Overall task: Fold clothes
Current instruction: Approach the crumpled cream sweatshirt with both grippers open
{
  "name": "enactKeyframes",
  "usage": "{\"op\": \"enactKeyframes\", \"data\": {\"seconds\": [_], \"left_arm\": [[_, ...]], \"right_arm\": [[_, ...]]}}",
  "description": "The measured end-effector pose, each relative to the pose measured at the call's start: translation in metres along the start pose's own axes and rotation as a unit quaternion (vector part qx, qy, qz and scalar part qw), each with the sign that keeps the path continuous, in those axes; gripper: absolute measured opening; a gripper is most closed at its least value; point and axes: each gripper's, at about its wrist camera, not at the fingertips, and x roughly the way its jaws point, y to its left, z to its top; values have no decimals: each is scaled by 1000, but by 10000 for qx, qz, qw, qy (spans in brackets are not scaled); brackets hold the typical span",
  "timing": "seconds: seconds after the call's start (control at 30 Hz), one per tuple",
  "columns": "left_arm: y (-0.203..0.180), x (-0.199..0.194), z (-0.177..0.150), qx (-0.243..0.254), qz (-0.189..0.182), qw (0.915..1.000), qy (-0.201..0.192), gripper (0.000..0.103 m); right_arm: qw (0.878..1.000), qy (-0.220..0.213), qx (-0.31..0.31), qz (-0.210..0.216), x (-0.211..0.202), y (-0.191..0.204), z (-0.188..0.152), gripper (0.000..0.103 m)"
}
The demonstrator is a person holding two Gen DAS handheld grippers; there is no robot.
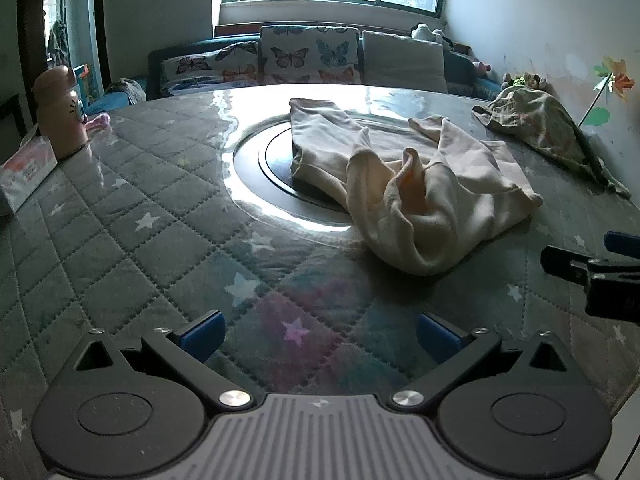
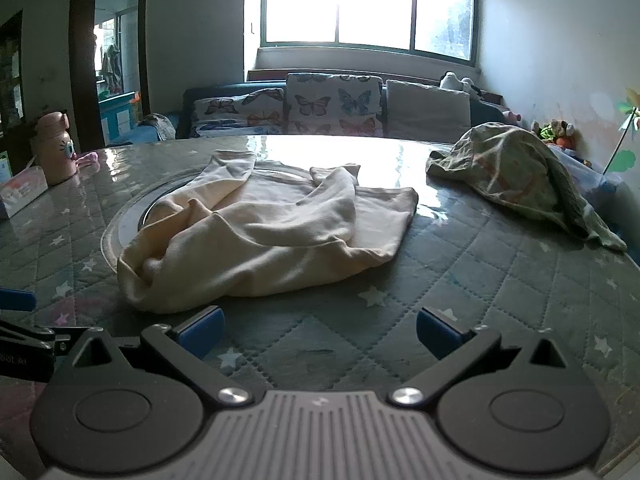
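Left wrist view shows the left gripper (image 1: 318, 336) low over the quilted table cover (image 1: 120, 216), its blue-padded fingers spread wide with nothing between them; the right wrist view shows the right gripper (image 2: 318, 332) the same way, parted and empty. Just ahead of both lies the cream garment (image 2: 260, 240), rumpled and bunched in a loose heap, partly over the round glass turntable (image 1: 248, 184) at the table's middle, with two narrow ends trailing away toward the window (sleeves or legs, I cannot tell which). A second, patterned garment (image 2: 516, 176) sits crumpled well apart at the far right edge. Neither piece lies folded, so my judgement is that the work stands at taking hold of the cream one. That would call for each gripper to close on a separate edge of the heap and draw it flat before any fold is laid.
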Motion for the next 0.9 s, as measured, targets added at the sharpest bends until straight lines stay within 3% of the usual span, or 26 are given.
{"op": "enactKeyframes", "data": {"seconds": [0.9], "left_arm": [[1, 24, 22, -23, -240, 9995, 225, 103]], "right_arm": [[9995, 318, 6, 55, 25, 5, 12, 103]]}}
